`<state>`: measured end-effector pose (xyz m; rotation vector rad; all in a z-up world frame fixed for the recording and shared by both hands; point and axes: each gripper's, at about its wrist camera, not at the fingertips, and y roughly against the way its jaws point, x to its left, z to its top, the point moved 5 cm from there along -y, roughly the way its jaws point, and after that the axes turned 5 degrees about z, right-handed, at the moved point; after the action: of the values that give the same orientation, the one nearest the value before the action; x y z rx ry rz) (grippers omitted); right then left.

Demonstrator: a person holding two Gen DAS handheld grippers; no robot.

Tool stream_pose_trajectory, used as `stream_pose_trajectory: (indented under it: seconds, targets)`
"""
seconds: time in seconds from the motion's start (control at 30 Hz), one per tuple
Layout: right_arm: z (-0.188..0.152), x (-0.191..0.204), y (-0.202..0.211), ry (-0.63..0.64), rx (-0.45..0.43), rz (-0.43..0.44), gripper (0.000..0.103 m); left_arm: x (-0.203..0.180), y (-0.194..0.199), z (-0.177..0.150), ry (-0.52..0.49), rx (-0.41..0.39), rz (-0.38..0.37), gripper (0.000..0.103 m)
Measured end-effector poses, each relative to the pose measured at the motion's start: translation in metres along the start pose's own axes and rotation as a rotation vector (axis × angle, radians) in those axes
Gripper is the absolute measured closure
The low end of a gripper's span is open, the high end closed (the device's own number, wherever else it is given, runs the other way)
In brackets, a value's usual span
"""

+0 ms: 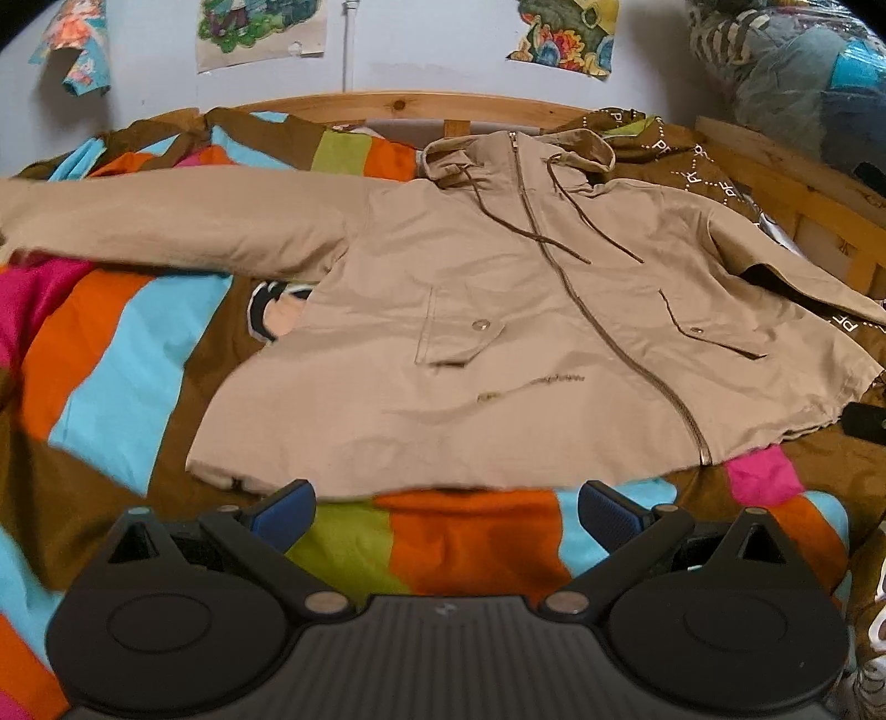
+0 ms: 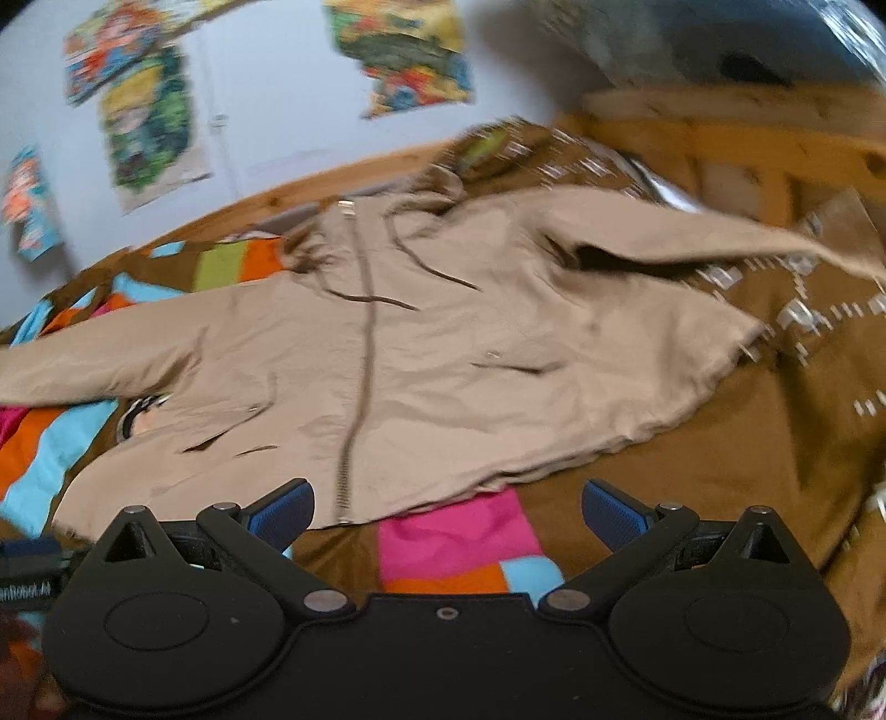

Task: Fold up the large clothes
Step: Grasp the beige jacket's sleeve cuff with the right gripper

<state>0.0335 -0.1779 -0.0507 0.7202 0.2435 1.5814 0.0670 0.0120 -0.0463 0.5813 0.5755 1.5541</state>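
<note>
A beige hooded jacket (image 1: 498, 310) lies spread flat, front up and zipped, on a bed, hood toward the wall and both sleeves stretched out sideways. It also shows in the right wrist view (image 2: 443, 354), blurred. My left gripper (image 1: 446, 512) is open and empty, hovering just in front of the jacket's bottom hem. My right gripper (image 2: 448, 512) is open and empty, near the hem by the zipper's lower end (image 2: 343, 498).
The bed has a striped multicolour cover (image 1: 470, 548) and a brown patterned blanket (image 2: 803, 387) at the right. A wooden bed frame (image 1: 398, 105) runs along the far side and right. Posters hang on the wall (image 1: 260, 33). Bagged items (image 1: 803, 72) are piled at the far right.
</note>
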Motion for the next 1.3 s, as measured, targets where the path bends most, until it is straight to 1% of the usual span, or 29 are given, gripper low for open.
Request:
stream_pose_trajectory:
  seconds: [0.1,0.17,0.27,0.37,0.43,0.53,0.6,0.63,0.7,0.77,0.8,0.87,0.93,1.07,1.13,1.2,1.23,1.3]
  targets:
    - [0.007,-0.017,0.006,-0.091,-0.024,-0.043,0.001,-0.011,-0.002,0.022,-0.066,0.003,-0.017,0.001]
    - [0.013,-0.026,0.011,-0.140,-0.054,-0.054,0.001,-0.021,-0.006,0.037,-0.127,0.025,-0.042,0.001]
    - [0.025,-0.041,0.023,-0.225,-0.110,-0.074,0.001,-0.038,-0.014,0.056,-0.192,0.060,-0.093,0.001]
    - [0.036,-0.058,0.035,-0.305,-0.192,-0.138,0.001,-0.059,-0.030,0.074,-0.247,0.098,-0.123,0.001]
    - [0.045,-0.071,0.038,-0.325,-0.234,-0.151,0.000,-0.072,-0.043,0.085,-0.250,0.103,-0.137,0.001]
    - [0.062,-0.092,0.037,-0.356,-0.290,-0.160,0.000,-0.087,-0.062,0.099,-0.202,0.082,-0.194,0.001]
    - [0.077,-0.109,0.029,-0.367,-0.288,-0.192,0.000,-0.094,-0.076,0.103,-0.189,0.067,-0.240,0.001]
    - [0.085,-0.117,0.023,-0.369,-0.285,-0.191,0.000,-0.097,-0.084,0.104,-0.192,0.062,-0.248,0.001]
    - [0.101,-0.131,0.011,-0.352,-0.295,-0.182,0.000,-0.101,-0.099,0.103,-0.212,0.065,-0.245,0.001]
    - [0.121,-0.148,-0.006,-0.332,-0.301,-0.172,0.001,-0.100,-0.112,0.097,-0.222,0.092,-0.240,0.001]
    - [0.129,-0.156,-0.014,-0.343,-0.300,-0.170,0.001,-0.098,-0.117,0.095,-0.222,0.104,-0.241,0.001]
    - [0.141,-0.171,-0.027,-0.404,-0.294,-0.192,0.001,-0.092,-0.124,0.091,-0.220,0.124,-0.241,0.001]
    - [0.149,-0.192,-0.043,-0.543,-0.278,-0.240,0.001,-0.084,-0.127,0.089,-0.222,0.142,-0.230,0.001]
    - [0.148,-0.222,-0.058,-0.768,-0.332,-0.301,0.005,-0.066,-0.122,0.090,-0.239,0.149,-0.193,0.001]
    - [0.148,-0.230,-0.064,-0.821,-0.360,-0.309,0.005,-0.055,-0.118,0.092,-0.248,0.149,-0.173,0.001]
    - [0.152,-0.232,-0.067,-0.832,-0.388,-0.317,0.006,-0.045,-0.115,0.094,-0.264,0.143,-0.154,0.001]
    - [0.155,-0.234,-0.069,-0.835,-0.398,-0.328,0.007,-0.041,-0.113,0.096,-0.273,0.140,-0.143,0.001]
    - [0.160,-0.236,-0.074,-0.844,-0.411,-0.357,0.014,-0.035,-0.111,0.099,-0.285,0.126,-0.121,0.001]
